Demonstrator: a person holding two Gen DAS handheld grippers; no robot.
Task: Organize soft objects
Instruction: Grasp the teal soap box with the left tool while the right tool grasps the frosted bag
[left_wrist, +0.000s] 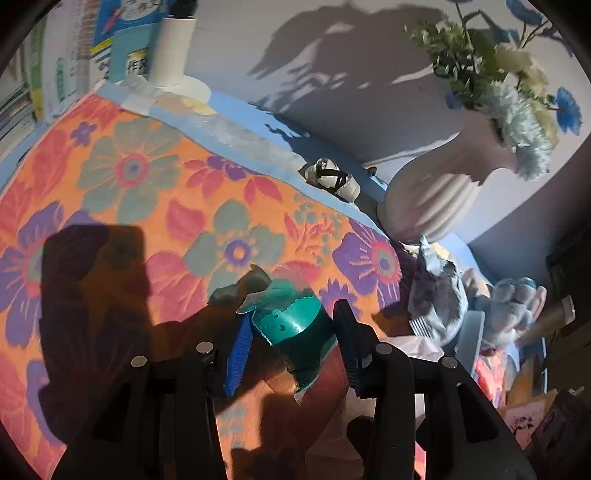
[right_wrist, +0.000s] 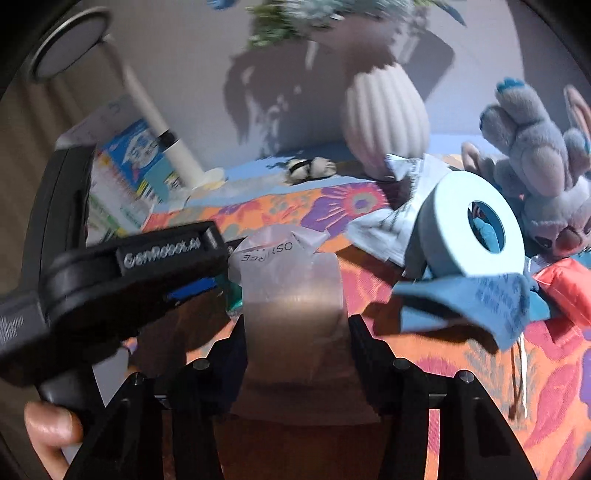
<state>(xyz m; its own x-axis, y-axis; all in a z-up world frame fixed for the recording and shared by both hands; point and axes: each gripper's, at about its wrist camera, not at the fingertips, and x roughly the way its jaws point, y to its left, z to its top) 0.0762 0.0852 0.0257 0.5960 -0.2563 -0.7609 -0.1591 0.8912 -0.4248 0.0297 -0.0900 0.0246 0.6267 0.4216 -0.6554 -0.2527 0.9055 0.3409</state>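
My left gripper (left_wrist: 291, 332) is shut on a soft teal packet (left_wrist: 295, 321) and holds it above the floral cloth (left_wrist: 147, 192). My right gripper (right_wrist: 295, 325) is shut on the same item's pale translucent wrapper (right_wrist: 291, 288), seen from its other side. The left gripper's black body (right_wrist: 110, 280) crosses the left of the right wrist view, touching the wrapper. A grey plush toy (right_wrist: 535, 166) with blue toes lies at the right, also in the left wrist view (left_wrist: 517, 306). A light blue ring (right_wrist: 476, 229) and a blue cloth pouch (right_wrist: 480, 306) lie beside it.
A white ribbed vase (left_wrist: 432, 199) with flowers stands at the cloth's far edge. A small rolled white item with a black band (left_wrist: 332, 177) lies by the wall. Books (left_wrist: 74, 55) and a white lamp base (left_wrist: 173, 48) stand at the far left. A red packet (right_wrist: 569, 288) lies right.
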